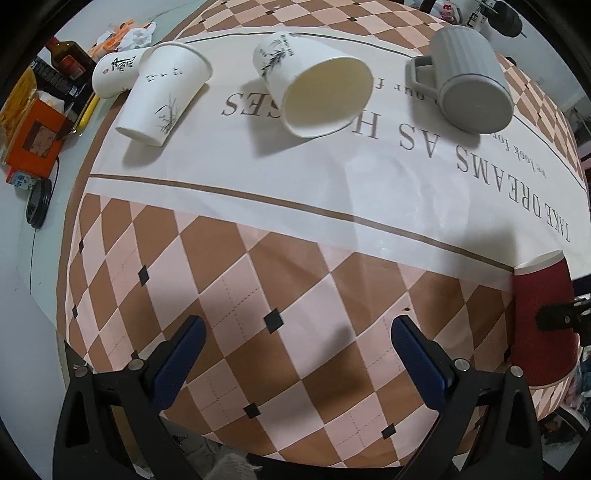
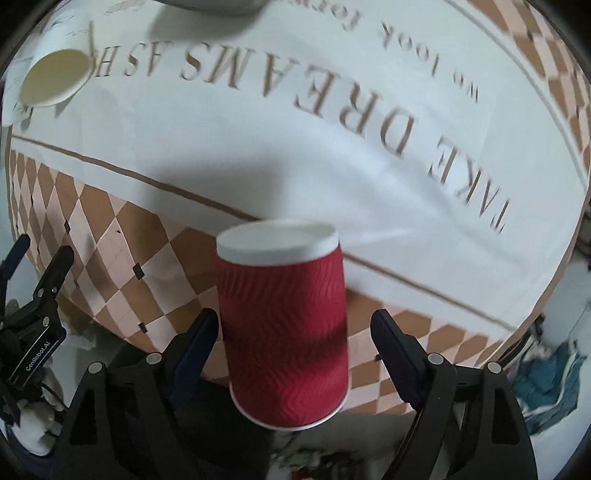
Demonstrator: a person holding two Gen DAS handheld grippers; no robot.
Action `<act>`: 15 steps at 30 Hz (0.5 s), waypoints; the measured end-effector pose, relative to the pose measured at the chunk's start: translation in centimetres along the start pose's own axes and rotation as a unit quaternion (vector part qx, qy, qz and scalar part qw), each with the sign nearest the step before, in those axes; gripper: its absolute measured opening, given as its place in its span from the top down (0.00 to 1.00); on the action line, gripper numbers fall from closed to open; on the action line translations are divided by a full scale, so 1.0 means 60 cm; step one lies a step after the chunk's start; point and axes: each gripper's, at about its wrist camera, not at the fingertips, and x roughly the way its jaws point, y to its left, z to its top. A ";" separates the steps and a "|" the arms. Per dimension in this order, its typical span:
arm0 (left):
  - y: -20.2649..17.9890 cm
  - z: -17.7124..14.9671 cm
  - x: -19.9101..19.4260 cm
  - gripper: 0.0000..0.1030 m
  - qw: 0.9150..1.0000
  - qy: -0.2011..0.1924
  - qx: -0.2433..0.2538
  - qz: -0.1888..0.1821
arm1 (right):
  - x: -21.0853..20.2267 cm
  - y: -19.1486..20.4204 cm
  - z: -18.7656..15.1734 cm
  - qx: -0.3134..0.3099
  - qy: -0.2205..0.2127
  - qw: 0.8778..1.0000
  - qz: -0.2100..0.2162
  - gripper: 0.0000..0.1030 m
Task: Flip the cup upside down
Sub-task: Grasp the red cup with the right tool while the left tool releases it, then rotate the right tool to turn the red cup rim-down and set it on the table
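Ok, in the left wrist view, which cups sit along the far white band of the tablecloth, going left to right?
Small white paper cup with a red seal → tall white paper cup with a grass print → white paper cup with its open mouth towards the camera → grey ribbed ceramic mug with a handle.

A lived-in home is suggested, probably a dining or living corner. The tabletop is covered by a checked cloth printed with a decorative slogan. At about 10 o'clock in the left wrist view, household clutter is seen beside the cloth: a bottle, an orange box, snack packets and a crumpled bag. Paper cups and a grey mug are laid out at 12 o'clock. Crumpled fabric is seen on the floor at 4 o'clock in the right wrist view.
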 end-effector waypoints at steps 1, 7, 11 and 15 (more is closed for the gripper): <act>-0.003 0.001 0.000 0.01 1.000 0.000 0.002 0.000 | -0.002 -0.003 -0.003 -0.003 -0.008 1.000 0.009 0.16; -0.033 0.014 -0.004 0.00 1.000 0.002 0.015 0.003 | -0.002 -0.003 -0.012 -0.009 -0.048 0.999 0.020 0.30; -0.061 0.033 -0.009 0.00 1.000 -0.004 0.030 0.000 | -0.048 -0.020 -0.037 0.009 -0.149 0.988 0.043 0.30; -0.082 0.059 0.002 0.00 0.999 0.003 0.033 -0.011 | -0.112 -0.060 -0.059 0.045 -0.285 0.956 0.045 0.30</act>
